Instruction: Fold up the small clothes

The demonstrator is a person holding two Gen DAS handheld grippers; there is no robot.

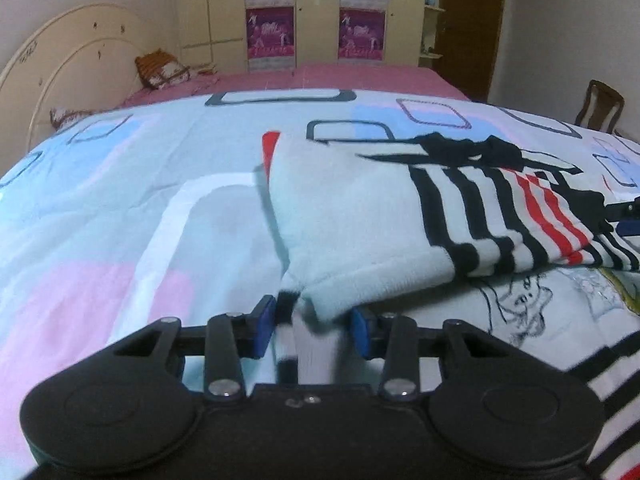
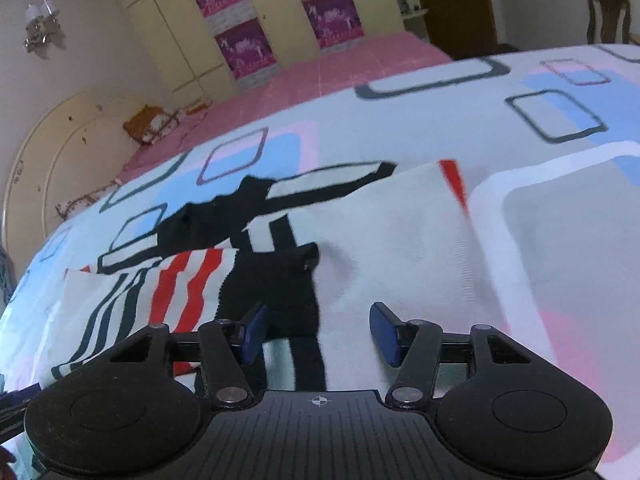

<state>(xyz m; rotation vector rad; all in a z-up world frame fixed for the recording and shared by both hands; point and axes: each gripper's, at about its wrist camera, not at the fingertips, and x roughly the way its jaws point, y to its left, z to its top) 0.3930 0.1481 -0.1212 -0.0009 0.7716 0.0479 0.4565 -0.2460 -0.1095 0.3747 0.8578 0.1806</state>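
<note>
Both wrist views close, angled down; share striped garment (image 1: 400,216)

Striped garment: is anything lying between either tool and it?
Nothing visible does. The striped garment lies on the bedspread, its edge already between the open left tool pads; the open right tool sits directly over it.

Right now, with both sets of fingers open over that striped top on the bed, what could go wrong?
1. The pale fleece top with black and red stripes has a cuff between the left gripper fingers, which stand apart from it; closing late could miss it.
2. The right gripper sits over a black patch with layers underneath; it might pinch several at once.
3. The patterned quilt lies directly below and could be caught too.
</note>
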